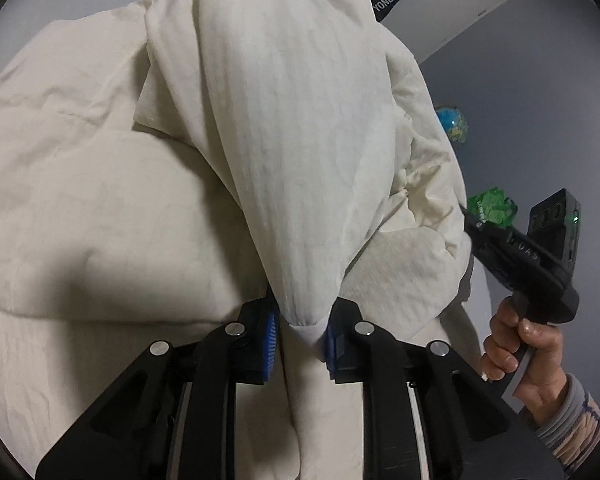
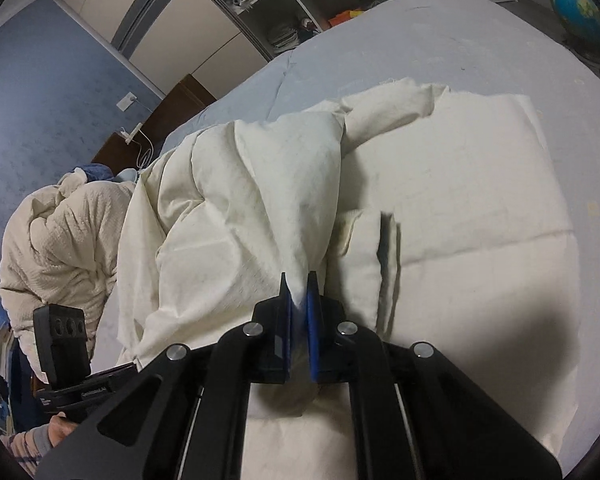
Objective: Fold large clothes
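Pale grey bed [image 2: 440, 32] under everything; blue wall [image 2: 28, 92], open shelving [image 2: 284, 12], globe [image 2: 580, 8] beyond. Second quilted cream bundle [image 2: 56, 240] heaped at bed's far side. My right gripper [image 1: 466, 216] half hidden behind cloth in left view. Cream padded garment [image 2: 460, 184] lies partly flat on bed, rest bunched and lifted. My left gripper [image 1: 300, 340] pinches tapered fold with pale cuff; right gripper's blue pads [image 2: 314, 312] nip another fold tight.
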